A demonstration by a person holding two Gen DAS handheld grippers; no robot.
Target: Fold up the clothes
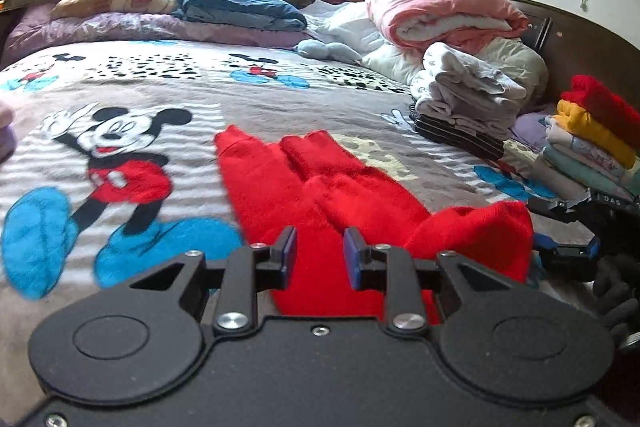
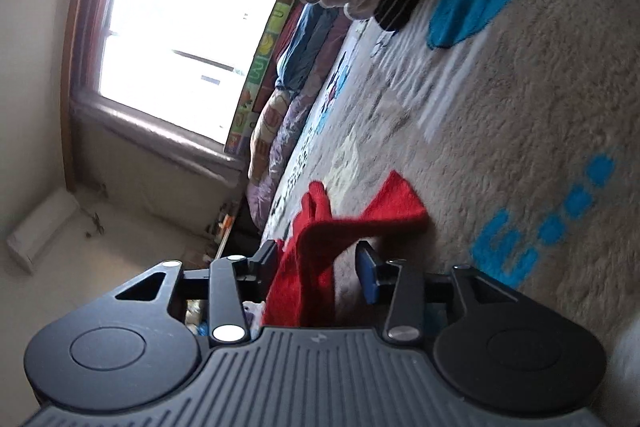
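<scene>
A red knitted garment [image 1: 320,183] lies spread lengthwise on the Mickey Mouse blanket [image 1: 120,131]. Its near right corner [image 1: 480,231] is bunched up into a raised fold. My left gripper [image 1: 320,255] hovers open over the garment's near end, with red cloth showing in the gap between its blue pads. My right gripper [image 2: 318,267] is rolled on its side and open wide. A hanging strip of the red garment [image 2: 312,267] passes between its fingers, close to the left one. In the left wrist view the right gripper [image 1: 560,227] sits beside the raised fold, held by a black-gloved hand [image 1: 616,287].
Folded stacks stand at the right: red, yellow and pastel clothes [image 1: 592,147], and white and striped ones [image 1: 468,103]. A pink quilt [image 1: 444,15], pillows and a dark headboard [image 1: 592,43] lie beyond. The blanket [image 2: 520,147] stretches past the garment; a window [image 2: 180,39] is behind.
</scene>
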